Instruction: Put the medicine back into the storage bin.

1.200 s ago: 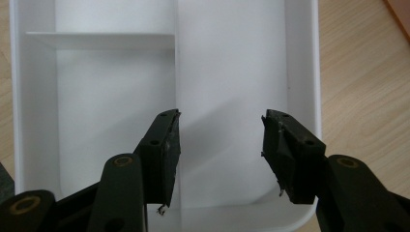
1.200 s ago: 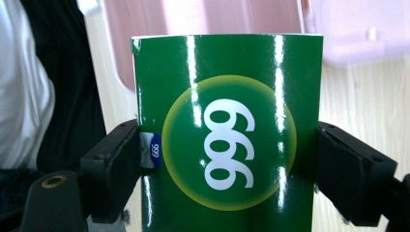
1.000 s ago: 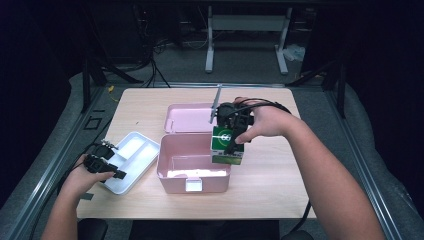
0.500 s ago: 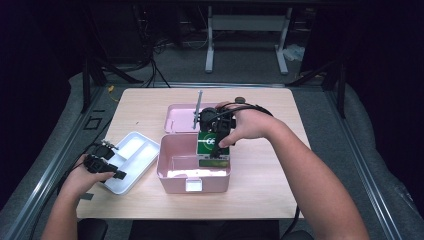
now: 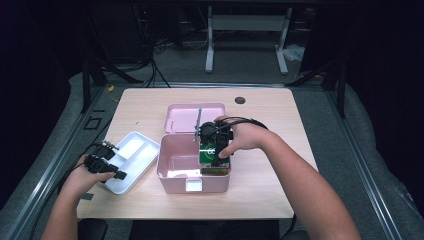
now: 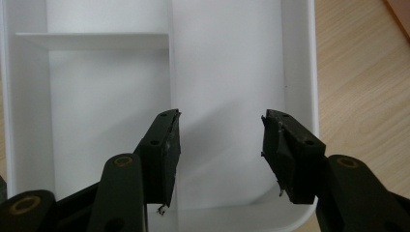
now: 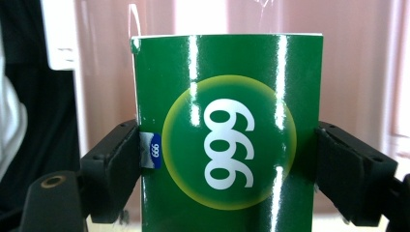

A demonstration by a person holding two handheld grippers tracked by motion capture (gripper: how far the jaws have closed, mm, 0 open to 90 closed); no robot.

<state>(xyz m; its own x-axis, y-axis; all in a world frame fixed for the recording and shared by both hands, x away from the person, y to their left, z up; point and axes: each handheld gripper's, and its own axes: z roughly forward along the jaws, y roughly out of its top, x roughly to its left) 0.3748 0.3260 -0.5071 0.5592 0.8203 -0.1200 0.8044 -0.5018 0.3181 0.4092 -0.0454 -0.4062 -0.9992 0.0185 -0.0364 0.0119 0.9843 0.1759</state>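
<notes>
Right gripper (image 5: 216, 150) has its two black jaws clamped on the side faces of a glossy green cardboard box with a white "999" in a yellow-ringed circle (image 7: 227, 140). One pad sits on each side of the box, with no gap visible in the right gripper view. In the high view the green box (image 5: 209, 152) stands upright, partly down inside the open pink plastic storage case (image 5: 172, 172), at the case's right end against its right wall. Cannot tell whether the box bottom touches the case floor.

The case's pink hinged lid (image 5: 182, 117) lies open flat behind it, toward the far edge of the light wooden tabletop (image 5: 270, 195). The case sits about mid-tabletop, closer to the near edge, with its white front latch (image 5: 193, 185) facing the person.

Left gripper (image 6: 220, 140) is wide open and holds nothing. Its jaws hover over the white plastic divided tray (image 6: 300, 58), above the long compartment along the tray's side. In the high view the left gripper (image 5: 102, 167) is at the tray's (image 5: 135, 150) near-left corner. The tray lies at the left edge of the tabletop, just beside the case.
</notes>
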